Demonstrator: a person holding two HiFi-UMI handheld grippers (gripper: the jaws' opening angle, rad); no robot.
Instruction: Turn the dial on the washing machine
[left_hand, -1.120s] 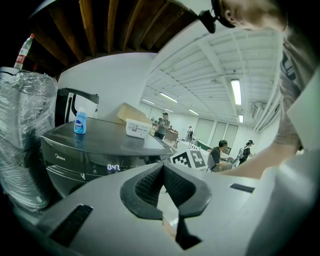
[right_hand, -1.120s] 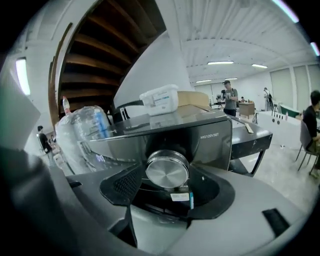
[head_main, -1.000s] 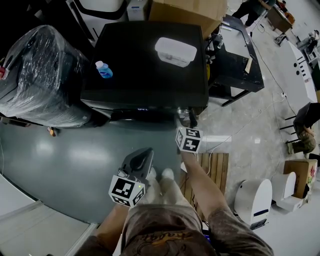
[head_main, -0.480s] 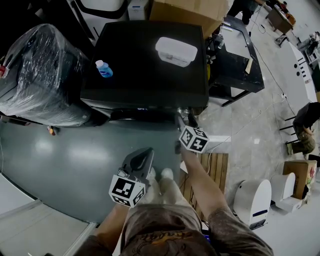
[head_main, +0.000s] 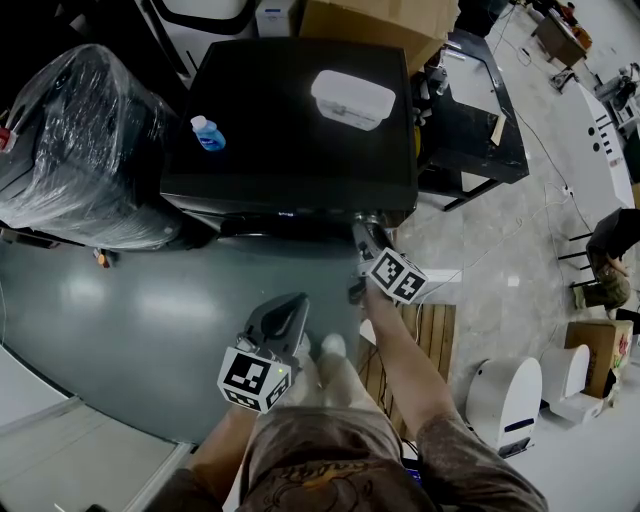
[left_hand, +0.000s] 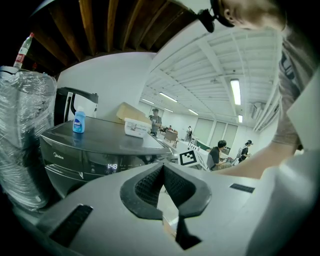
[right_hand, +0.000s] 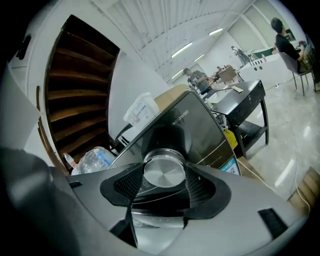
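Black and glossy, the washer (head_main: 290, 120) fills the top of the head view, with a white box (head_main: 351, 100) and a blue bottle (head_main: 207, 136) standing well apart on its lid and a plastic-wrapped bundle (head_main: 80, 150) just beside it on the left; the right gripper (head_main: 367, 232) reaches the right end of the front panel, its marker cube tilted, while the left gripper (head_main: 293, 305) hangs lower over the grey floor (head_main: 130, 320), well apart from the machine, and a wooden pallet (head_main: 425, 335) lies under the right forearm. In the left gripper view the jaws are pressed together with nothing between them, and the washer's display (left_hand: 111, 166) glows beyond them on the left. In the right gripper view the round metal dial (right_hand: 164, 172) sits on the dark panel, squarely between the two ribbed pads (right_hand: 199, 186), which pinch its rim from either side
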